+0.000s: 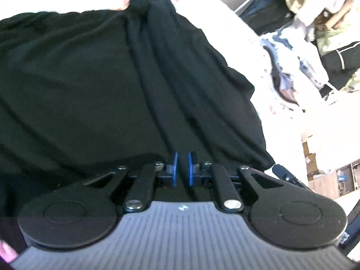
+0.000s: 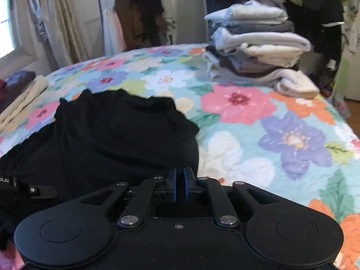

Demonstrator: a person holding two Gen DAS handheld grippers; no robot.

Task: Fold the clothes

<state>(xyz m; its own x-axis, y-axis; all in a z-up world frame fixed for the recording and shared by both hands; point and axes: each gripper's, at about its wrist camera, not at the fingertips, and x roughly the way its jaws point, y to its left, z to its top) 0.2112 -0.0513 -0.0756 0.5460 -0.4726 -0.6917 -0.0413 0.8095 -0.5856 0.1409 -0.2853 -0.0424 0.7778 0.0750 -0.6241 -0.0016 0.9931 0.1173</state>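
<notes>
A black garment [image 1: 94, 85] lies spread and creased on the bed, bunched into a knot at its far end [image 1: 139, 0]. Long folds run from that knot straight into my left gripper [image 1: 181, 168], whose blue pads [image 1: 173, 168] are shut on the cloth. In the right wrist view the same black garment [image 2: 117, 135] sits rumpled on the floral bedspread [image 2: 258, 135]. My right gripper [image 2: 180, 185] is shut on its near right edge, with dark cloth between the blue pads [image 2: 186, 184]. Part of the left gripper's body [image 2: 33, 190] shows at the left.
A tall stack of folded clothes [image 2: 258, 51] stands at the bed's far right. Folded beige and dark pieces [image 2: 20, 96] lie at the far left. Hanging clothes on a rack [image 2: 135, 15] and curtains are behind the bed. A loose laundry heap [image 1: 292, 63] lies right of the garment.
</notes>
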